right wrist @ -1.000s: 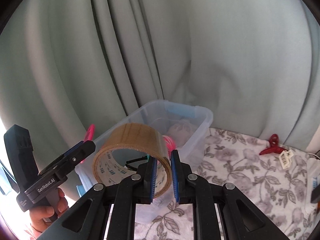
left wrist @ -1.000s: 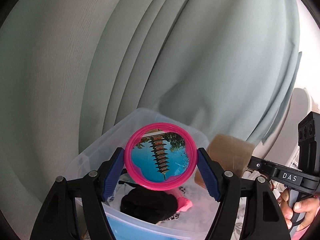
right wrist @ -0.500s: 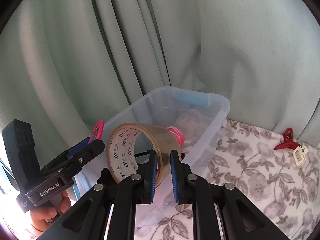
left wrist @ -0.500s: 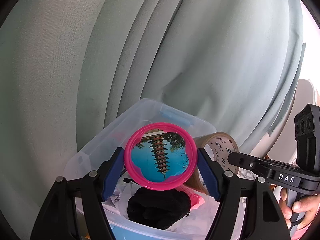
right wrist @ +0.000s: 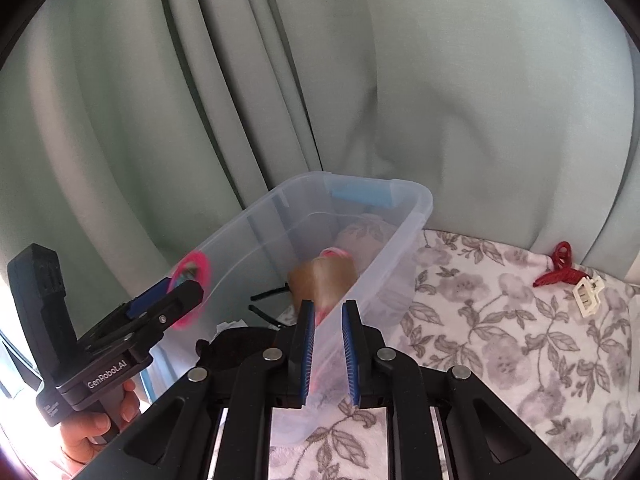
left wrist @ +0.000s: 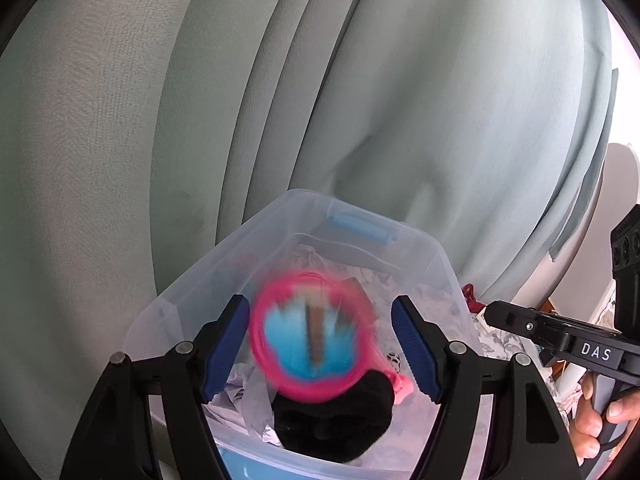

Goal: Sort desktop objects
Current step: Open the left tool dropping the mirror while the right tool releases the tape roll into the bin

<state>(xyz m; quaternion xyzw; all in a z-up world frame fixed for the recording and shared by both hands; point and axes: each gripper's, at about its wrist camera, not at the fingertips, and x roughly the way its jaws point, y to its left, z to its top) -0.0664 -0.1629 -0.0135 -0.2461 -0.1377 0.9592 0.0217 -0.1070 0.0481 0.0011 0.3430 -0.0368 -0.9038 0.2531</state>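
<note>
One pink mirror blurred between parted left gripper fingers, one tape roll beyond parted, empty right gripper, one bin.

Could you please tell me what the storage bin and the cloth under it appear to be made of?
The bin looks like thin translucent plastic with a smooth gloss: its contents show through the walls. The cloth seems a soft, matte, fleecy fabric printed with grey flowers.

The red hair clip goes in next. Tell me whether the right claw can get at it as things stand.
Probably yes. The right claw is open and empty, and the red hair clip lies uncovered on the floral cloth, right of the clear bin. Only a white clip sits beside it.
</note>
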